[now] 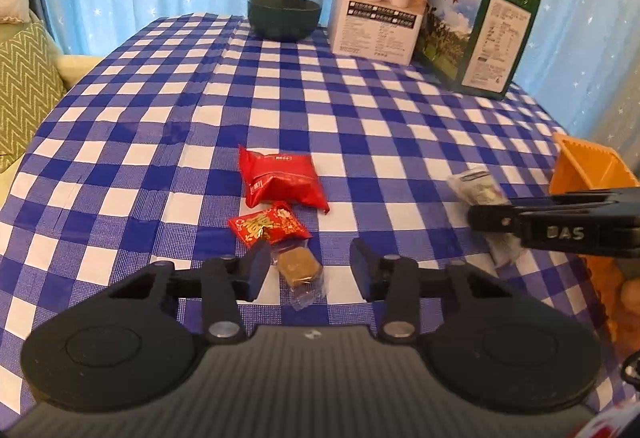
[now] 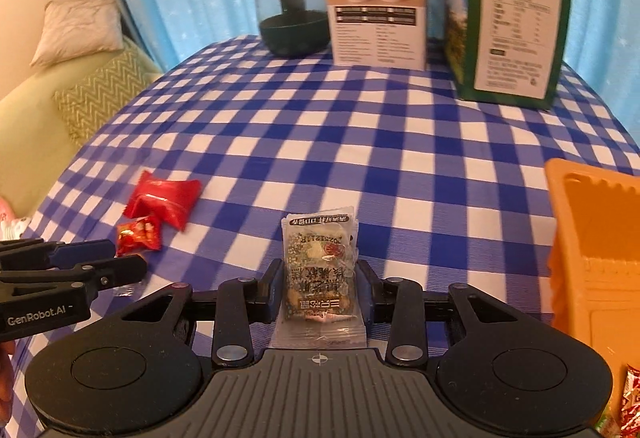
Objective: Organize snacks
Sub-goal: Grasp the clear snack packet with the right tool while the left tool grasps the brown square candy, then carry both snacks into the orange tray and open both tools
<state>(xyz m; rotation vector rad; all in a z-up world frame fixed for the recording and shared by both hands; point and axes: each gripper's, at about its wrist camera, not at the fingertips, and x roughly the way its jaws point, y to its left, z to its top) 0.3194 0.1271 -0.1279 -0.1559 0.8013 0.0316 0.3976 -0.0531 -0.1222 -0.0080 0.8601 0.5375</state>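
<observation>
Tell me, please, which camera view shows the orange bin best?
The right wrist view: the orange bin shows its ribbed inner wall and its floor. The left wrist view catches only a corner of it, partly behind the right gripper.

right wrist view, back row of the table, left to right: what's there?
Dark green glass-domed jar → white product box → green carton.

Two packets mid-table, bin at right edge, boxes behind.
</observation>
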